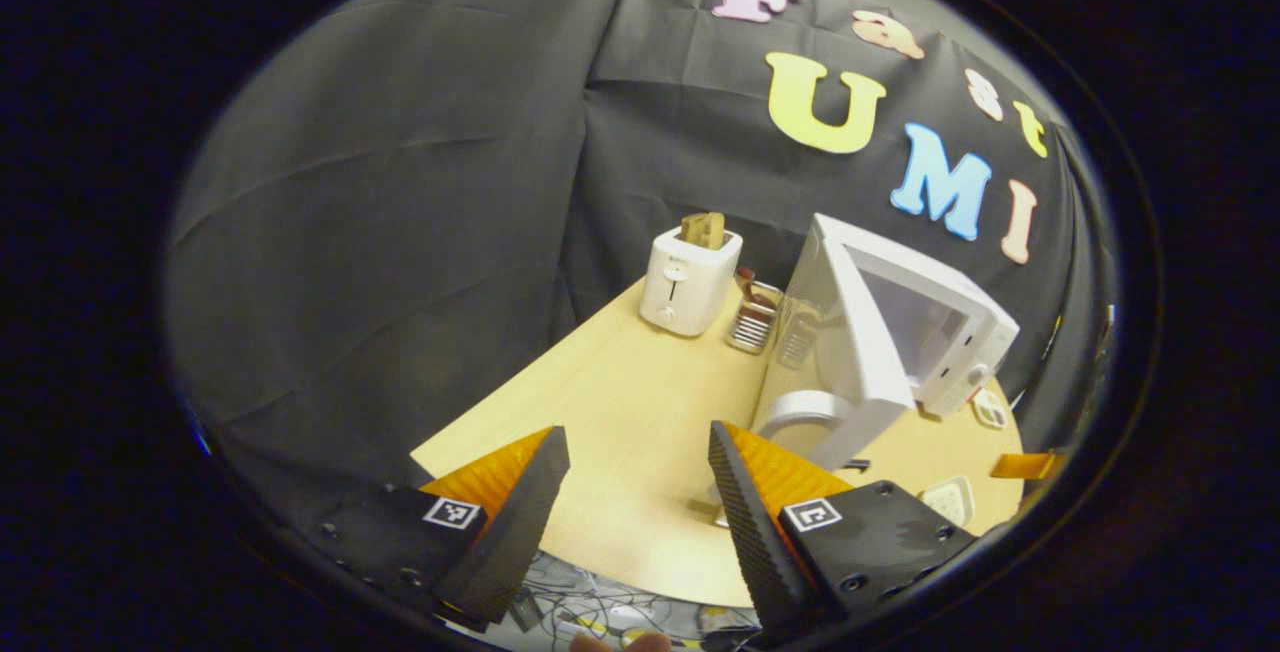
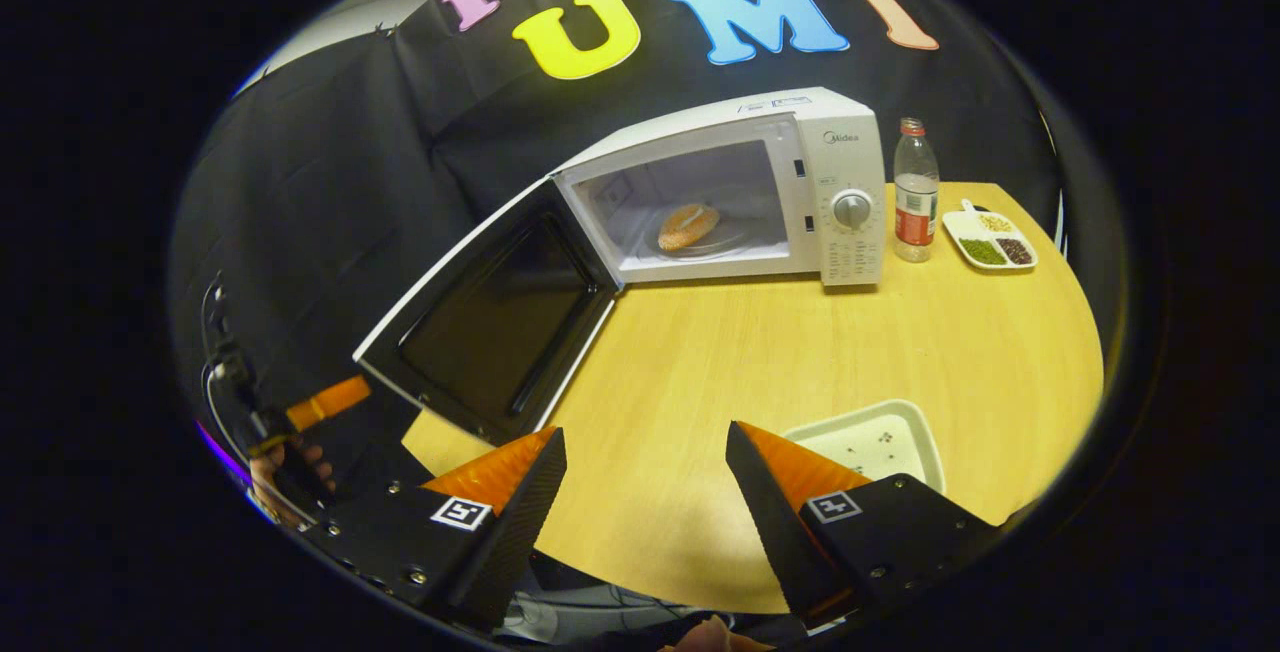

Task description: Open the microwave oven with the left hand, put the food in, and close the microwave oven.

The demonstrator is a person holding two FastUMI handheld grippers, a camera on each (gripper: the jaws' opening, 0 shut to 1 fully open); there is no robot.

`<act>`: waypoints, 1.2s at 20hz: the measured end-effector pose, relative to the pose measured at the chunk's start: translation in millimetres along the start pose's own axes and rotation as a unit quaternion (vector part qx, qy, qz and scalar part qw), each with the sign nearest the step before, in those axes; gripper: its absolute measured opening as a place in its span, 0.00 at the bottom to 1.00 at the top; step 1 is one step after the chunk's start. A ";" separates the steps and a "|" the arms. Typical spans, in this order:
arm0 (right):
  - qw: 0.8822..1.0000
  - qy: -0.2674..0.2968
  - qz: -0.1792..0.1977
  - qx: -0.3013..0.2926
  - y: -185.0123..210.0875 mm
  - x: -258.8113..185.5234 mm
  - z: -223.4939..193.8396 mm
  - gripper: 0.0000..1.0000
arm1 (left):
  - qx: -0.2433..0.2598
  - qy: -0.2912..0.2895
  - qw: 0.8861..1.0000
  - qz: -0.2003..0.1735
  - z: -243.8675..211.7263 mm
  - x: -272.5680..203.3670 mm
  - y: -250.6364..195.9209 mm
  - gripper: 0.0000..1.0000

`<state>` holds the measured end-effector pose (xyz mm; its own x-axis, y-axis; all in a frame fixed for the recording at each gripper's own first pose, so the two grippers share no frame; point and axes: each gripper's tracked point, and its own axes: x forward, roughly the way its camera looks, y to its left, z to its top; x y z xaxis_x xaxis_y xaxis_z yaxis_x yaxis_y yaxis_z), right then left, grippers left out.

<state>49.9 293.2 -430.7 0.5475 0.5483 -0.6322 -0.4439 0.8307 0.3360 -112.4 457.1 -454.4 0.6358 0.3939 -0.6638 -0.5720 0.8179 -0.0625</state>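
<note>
The white microwave [image 2: 840, 182] stands at the back of the wooden table [image 2: 800, 352]. Its door [image 2: 490, 322] is swung wide open to the left, dark inner side up. A round browned bun [image 2: 688, 225] lies on the plate inside the cavity. My right gripper [image 2: 645, 437] is open over the table's front edge, nothing between its fingers. My left gripper [image 1: 637, 442] is open too and holds nothing, hovering left of the open door [image 1: 850, 332]. A hand [image 2: 285, 467] holds it below the door's free edge.
A white toaster [image 1: 690, 277] with bread and a small wire rack [image 1: 755, 317] stand at the table's far corner. A bottle [image 2: 915, 192] and a divided dish [image 2: 990, 237] sit right of the microwave. A white tray [image 2: 880, 437] lies beside my right gripper's finger.
</note>
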 end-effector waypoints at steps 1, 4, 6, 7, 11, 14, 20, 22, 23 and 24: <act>1.000 0.000 -0.014 -0.005 -9.7 -9.5 -4.0 0.98 | -0.006 0.017 1.000 -0.022 -2.4 14.5 -12.1 0.94; 0.999 -0.007 -0.035 0.018 -27.9 -33.7 -8.7 0.99 | 0.023 0.020 0.999 -0.021 -2.6 27.2 -24.2 0.96; 0.998 -0.023 -0.045 0.033 -39.2 -48.9 -3.8 0.98 | 0.044 0.006 0.999 -0.028 2.4 23.7 -37.7 0.93; 0.998 -0.028 -0.049 0.039 -45.6 -54.7 -1.9 0.98 | 0.049 0.009 0.998 -0.032 0.7 21.6 -45.3 0.93; 0.996 -0.045 -0.035 0.072 -63.4 -71.2 6.7 0.98 | 0.076 0.021 0.996 -0.040 -8.4 13.9 -76.8 0.93; 0.995 -0.058 -0.018 0.081 -75.4 -86.9 8.0 0.98 | 0.097 0.029 0.994 -0.041 -11.1 5.3 -109.6 0.93; 0.995 -0.042 0.009 0.095 -107.9 -128.2 -32.7 0.98 | 0.130 0.020 0.990 -0.046 -5.8 1.6 -182.3 0.98; 0.991 -0.037 -0.010 0.125 -127.6 -138.7 -46.0 0.98 | 0.135 0.020 0.989 -0.050 -4.8 4.9 -207.7 0.92; 0.988 -0.037 -0.008 0.147 -128.1 -145.9 -46.6 0.98 | 0.135 0.021 0.989 -0.059 -5.0 3.9 -221.9 0.95; 0.986 -0.049 -0.009 0.160 -128.6 -154.7 -41.9 0.98 | 0.138 0.016 0.988 -0.070 -1.6 4.0 -236.0 0.97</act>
<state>-7.5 97.5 -405.4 0.6267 0.5261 -0.5749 -0.1952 0.8202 0.5377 24.3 265.0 -443.5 0.6789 0.2588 -0.6871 -0.3141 0.9482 0.0469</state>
